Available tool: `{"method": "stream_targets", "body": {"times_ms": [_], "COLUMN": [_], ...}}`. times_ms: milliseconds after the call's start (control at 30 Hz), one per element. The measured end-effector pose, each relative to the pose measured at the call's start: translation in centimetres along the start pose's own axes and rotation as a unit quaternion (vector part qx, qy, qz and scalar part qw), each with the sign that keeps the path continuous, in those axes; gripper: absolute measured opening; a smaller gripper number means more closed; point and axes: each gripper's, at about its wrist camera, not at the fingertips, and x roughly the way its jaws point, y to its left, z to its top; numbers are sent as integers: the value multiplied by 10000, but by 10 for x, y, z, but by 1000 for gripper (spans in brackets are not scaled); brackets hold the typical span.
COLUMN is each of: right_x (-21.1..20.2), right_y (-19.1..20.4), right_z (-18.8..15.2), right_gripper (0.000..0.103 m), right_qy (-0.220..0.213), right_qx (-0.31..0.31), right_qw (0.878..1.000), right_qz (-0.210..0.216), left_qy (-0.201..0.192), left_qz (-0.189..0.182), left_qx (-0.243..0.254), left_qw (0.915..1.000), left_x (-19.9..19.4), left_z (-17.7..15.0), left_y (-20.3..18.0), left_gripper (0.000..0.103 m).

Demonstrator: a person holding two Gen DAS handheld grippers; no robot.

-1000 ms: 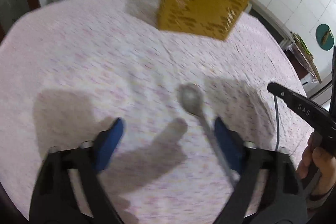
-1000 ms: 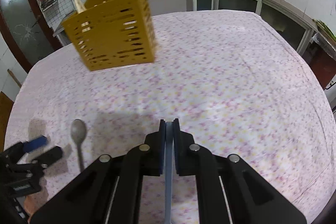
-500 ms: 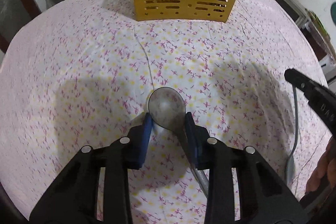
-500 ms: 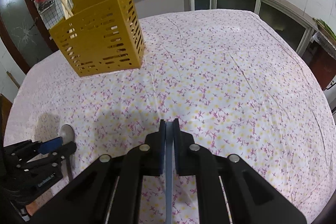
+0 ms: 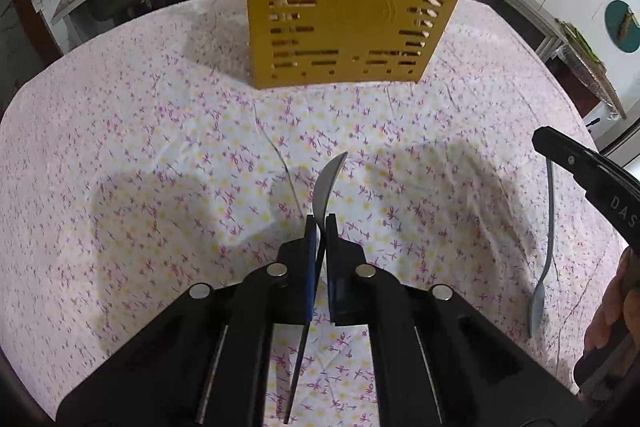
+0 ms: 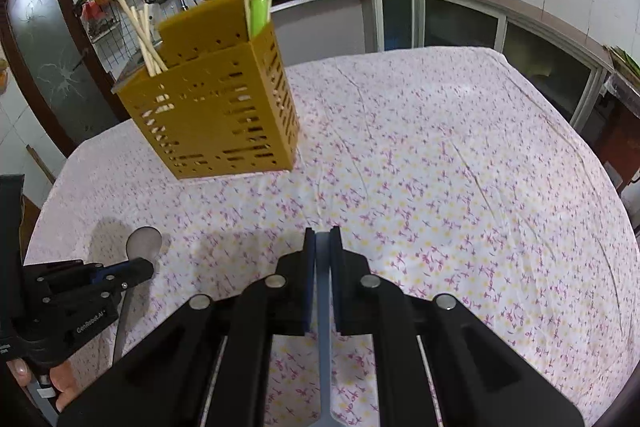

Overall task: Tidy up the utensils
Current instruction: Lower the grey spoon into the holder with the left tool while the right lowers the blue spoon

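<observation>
Left gripper (image 5: 320, 223) pinches the spoon (image 5: 326, 183) (right gripper (image 6: 322, 239) clamps another utensil (image 6: 323, 307))

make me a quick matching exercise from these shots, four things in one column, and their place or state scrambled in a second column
1. metal spoon
2. grey-handled utensil
3. green utensil
4. chopsticks

a. sticks out at the yellow holder's left end
b. clamped in the left gripper
c. stands at the holder's right corner
d. clamped in the right gripper

Pairs: 1-b, 2-d, 3-c, 4-a
</observation>
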Motion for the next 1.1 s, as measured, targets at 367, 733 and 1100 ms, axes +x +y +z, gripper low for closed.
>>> {"method": "stream_targets", "body": {"times_ms": [367,733,1100], "right_x": [-22,-59,-85], "right_y": [13,33,45], "right_z": [17,56,123], "right_gripper": [7,7,7], "right_qy": [-498,-1346,-1893], "right_qx": [-135,-334,-569], "right_qw": [9985,9898,9796], "right_qz": [162,330,347], "left_qy": [-1052,-1995,-2660], "left_qz": [-257,-657,-938], "left_qx": [-76,-56,-88], "left_qw": [9941,9777,9594], "left_x": [-54,-94,-115], "left_z": [4,33,102], "left_y": [15,11,16], "left_gripper": [3,3,3]}}
